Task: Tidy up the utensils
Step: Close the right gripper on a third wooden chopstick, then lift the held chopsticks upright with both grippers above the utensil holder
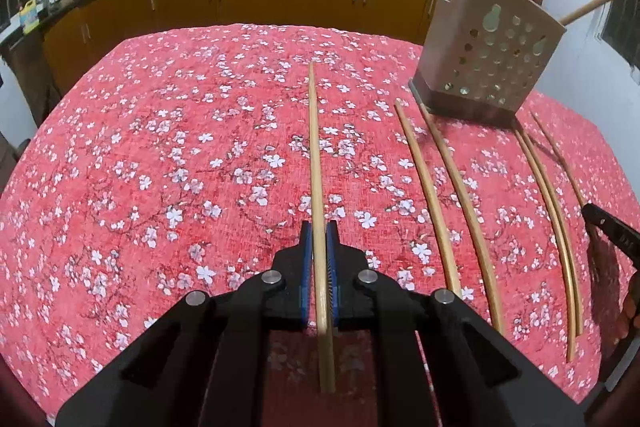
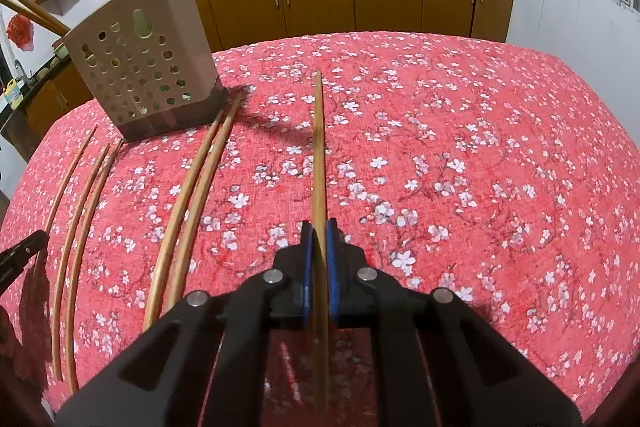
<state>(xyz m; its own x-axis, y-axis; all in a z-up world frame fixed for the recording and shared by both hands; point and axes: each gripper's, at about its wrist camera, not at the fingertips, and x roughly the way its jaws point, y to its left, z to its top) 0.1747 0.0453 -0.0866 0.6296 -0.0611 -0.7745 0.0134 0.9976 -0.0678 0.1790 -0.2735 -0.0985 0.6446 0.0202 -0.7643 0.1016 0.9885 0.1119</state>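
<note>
You are looking at a table (image 1: 160, 147) that is wearing a red cloth with white blossoms, filling most of both views. A beige perforated utensil holder (image 1: 486, 55) is standing on it at the upper right of the left wrist view, upper left of the right wrist view. Loose chopsticks (image 1: 430, 203) are lying on the cloth in front of the holder, running lengthwise toward you.
</note>
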